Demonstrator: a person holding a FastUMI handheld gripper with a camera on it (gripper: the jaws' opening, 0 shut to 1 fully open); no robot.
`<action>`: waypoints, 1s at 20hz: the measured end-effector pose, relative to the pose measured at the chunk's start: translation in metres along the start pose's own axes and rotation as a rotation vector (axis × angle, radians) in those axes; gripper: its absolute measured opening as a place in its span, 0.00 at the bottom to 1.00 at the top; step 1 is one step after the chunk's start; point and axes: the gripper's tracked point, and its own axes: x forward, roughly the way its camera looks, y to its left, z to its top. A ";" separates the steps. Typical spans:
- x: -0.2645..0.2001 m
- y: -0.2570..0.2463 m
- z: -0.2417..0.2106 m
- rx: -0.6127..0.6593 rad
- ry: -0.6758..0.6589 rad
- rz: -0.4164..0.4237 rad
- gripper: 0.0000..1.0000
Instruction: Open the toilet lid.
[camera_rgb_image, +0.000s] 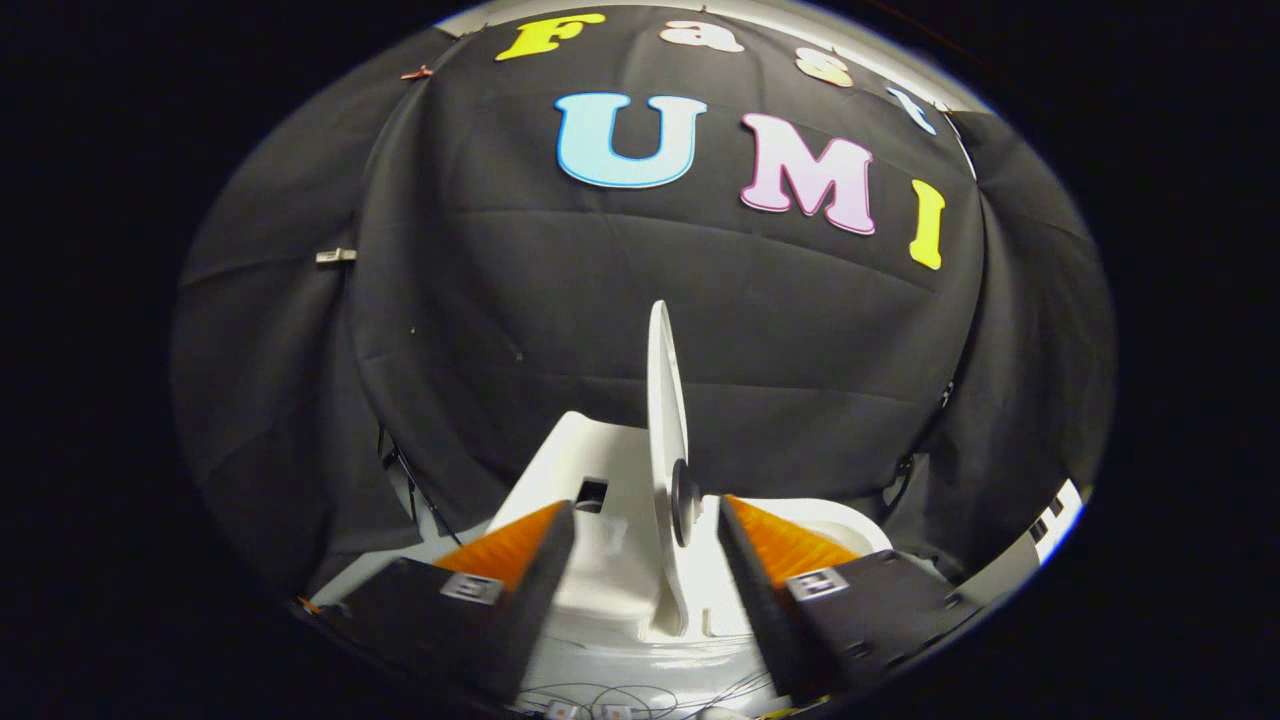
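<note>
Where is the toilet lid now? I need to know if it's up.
The toilet lid stands upright, edge-on, rising between the open claw fingers, nearer the right one.

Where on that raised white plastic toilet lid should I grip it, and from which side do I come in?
Grip the white plastic toilet lid across its thin edge, near the lower part between the open gripper fingers. It stands upright and edge-on to the gripper, so approach straight ahead and let one finger pass each flat face. A dark round bumper sits on its right face; probably close just above it.

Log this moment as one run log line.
toilet lid: raised upright, edge-on | tool: open, fingers either side of lid, not pressing | toilet: below
</note>
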 end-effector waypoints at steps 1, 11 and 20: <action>-0.004 -0.004 0.002 0.004 -0.021 -0.012 0.99; -0.009 0.005 0.009 0.041 -0.015 0.062 0.99; -0.045 -0.018 0.041 0.107 -0.092 0.180 0.99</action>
